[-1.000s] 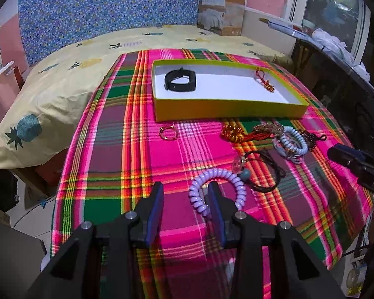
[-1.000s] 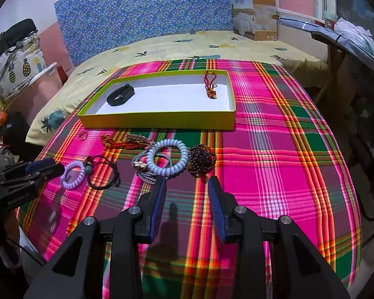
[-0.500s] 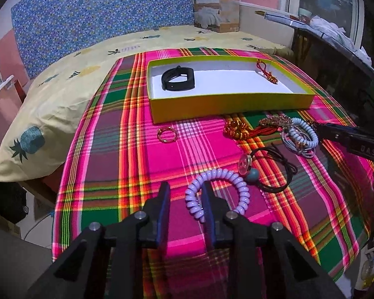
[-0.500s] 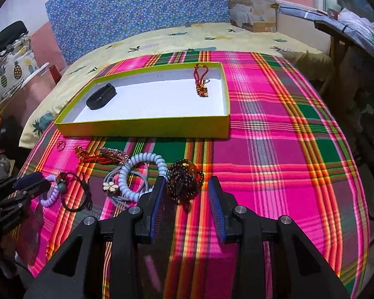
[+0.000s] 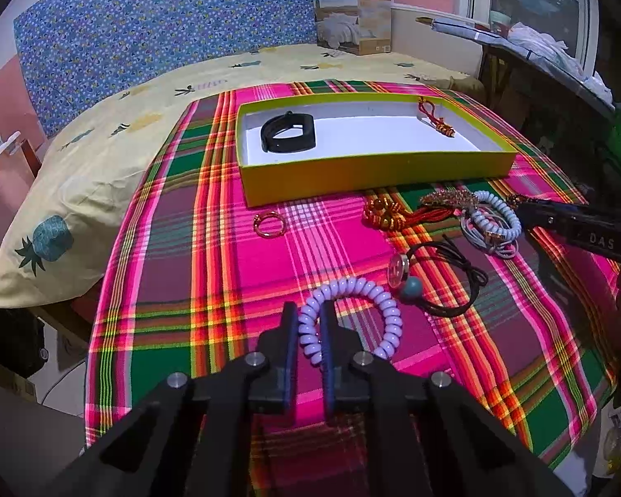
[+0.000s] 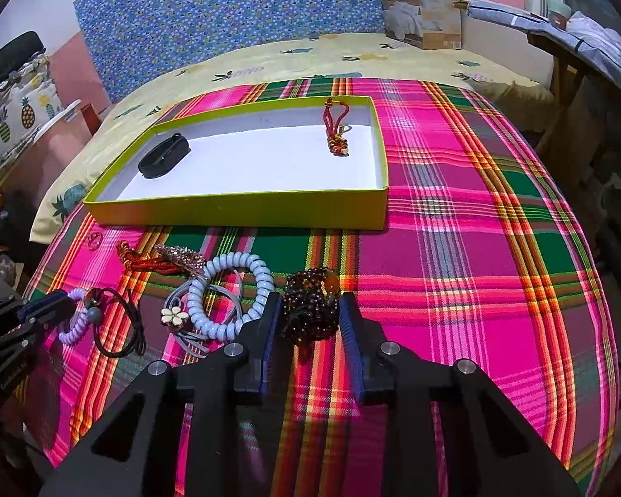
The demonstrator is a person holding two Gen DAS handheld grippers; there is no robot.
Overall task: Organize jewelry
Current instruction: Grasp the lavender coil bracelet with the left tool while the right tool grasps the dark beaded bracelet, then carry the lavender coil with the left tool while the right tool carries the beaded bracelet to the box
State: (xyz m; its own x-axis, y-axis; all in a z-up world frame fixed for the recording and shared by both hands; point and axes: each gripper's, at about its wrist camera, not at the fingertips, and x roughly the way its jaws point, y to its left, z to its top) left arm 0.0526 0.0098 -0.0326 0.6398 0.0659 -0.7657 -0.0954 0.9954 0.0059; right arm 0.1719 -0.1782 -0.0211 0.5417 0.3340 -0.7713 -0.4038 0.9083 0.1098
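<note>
My left gripper (image 5: 309, 314) is shut on the left side of a lilac coil bracelet (image 5: 389, 302), which lies on the plaid cloth. The jaws of my right gripper (image 6: 310, 303) are closing around a dark brown bead bracelet (image 6: 310, 314) that sits between the pads with a thin gap on each side. Farther back stands the yellow-green box (image 5: 372, 170), white inside, holding a black band (image 5: 287, 132) and a red cord charm (image 5: 436, 120).
On the cloth in front of the box lie a gold ring (image 5: 269, 223), a red and gold cord (image 5: 385, 213), a pale blue coil (image 6: 227, 290) over grey ties, and a black hair tie (image 5: 447, 285). The bed drops off at left; a dark table stands at right.
The left jaws went from wide apart to closed on the lilac coil. The right gripper moved forward to straddle the bead bracelet, and its jaws narrowed.
</note>
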